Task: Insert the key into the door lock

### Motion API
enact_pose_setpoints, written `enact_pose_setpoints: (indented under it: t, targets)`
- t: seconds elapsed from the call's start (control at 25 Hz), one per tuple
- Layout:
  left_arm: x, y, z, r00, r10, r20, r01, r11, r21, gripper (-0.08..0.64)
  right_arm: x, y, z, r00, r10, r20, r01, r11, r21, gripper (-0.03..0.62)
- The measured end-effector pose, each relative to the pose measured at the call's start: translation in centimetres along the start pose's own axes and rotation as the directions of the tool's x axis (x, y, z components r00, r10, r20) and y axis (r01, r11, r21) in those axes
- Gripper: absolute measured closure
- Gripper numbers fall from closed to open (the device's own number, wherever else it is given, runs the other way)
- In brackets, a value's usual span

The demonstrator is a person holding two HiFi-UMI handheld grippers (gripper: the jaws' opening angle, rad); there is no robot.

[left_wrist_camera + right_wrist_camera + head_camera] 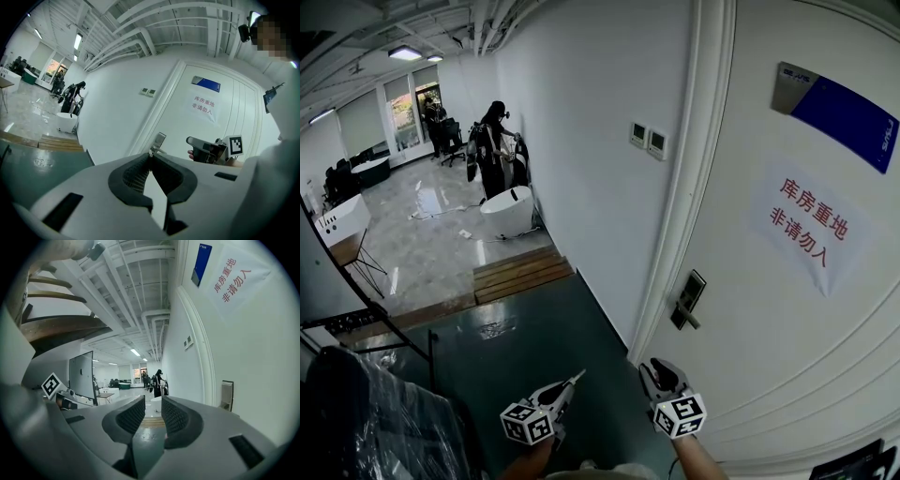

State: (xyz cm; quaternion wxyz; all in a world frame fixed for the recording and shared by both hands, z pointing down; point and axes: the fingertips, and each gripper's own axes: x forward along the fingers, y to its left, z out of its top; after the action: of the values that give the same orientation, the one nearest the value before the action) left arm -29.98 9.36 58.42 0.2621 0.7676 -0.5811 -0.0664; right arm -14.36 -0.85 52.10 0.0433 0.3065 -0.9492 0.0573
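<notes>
The white door (pixel 787 309) fills the right of the head view, with its metal lock plate and lever handle (pixel 687 300) near the frame's edge. My left gripper (pixel 567 386) is low, left of the door and short of the lock, shut on a small silver key (pixel 577 377) whose tip pokes out past the jaws. In the left gripper view the key tip (pixel 150 152) lines up just below the lock (pixel 159 140). My right gripper (pixel 659 373) hovers beside it, nearer the door, jaws apart and nothing between them. The lock plate (pixel 227 394) shows at its right.
A paper sign (pixel 811 225) and a blue plate (pixel 839 112) hang on the door. Two wall panels (pixel 648 139) sit left of the frame. Wooden steps (pixel 523 272), a white tub (pixel 506 208) and a standing person (pixel 495 141) are farther back. A plastic-wrapped bundle (pixel 366 422) lies at lower left.
</notes>
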Motion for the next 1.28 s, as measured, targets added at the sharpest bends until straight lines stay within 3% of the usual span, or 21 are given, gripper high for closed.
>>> enact_pose_setpoints:
  t: [0.2, 0.48, 1.28]
  targets:
    - [0.2, 1.4, -0.5, 1.0, 0.004, -0.028, -0.004, 1.0, -0.016, 0.528, 0.8, 0.8, -0.3, 1.0, -0.003, -0.004, 0.003, 1.0, -0.002, 0.497]
    - [2.2, 1.2, -0.6, 0.998, -0.046, -0.041, 0.045, 0.999, -0.021, 0.528, 0.8, -0.5, -0.5, 1.0, -0.028, -0.003, 0.028, 1.0, 0.004, 0.497]
    - [10.8, -0.9, 2.1, 0.998, -0.02, -0.064, 0.018, 0.999, -0.028, 0.528, 2.5, -10.0, 1.1, 0.999, -0.038, -0.035, 0.039, 0.999, 0.025, 0.497]
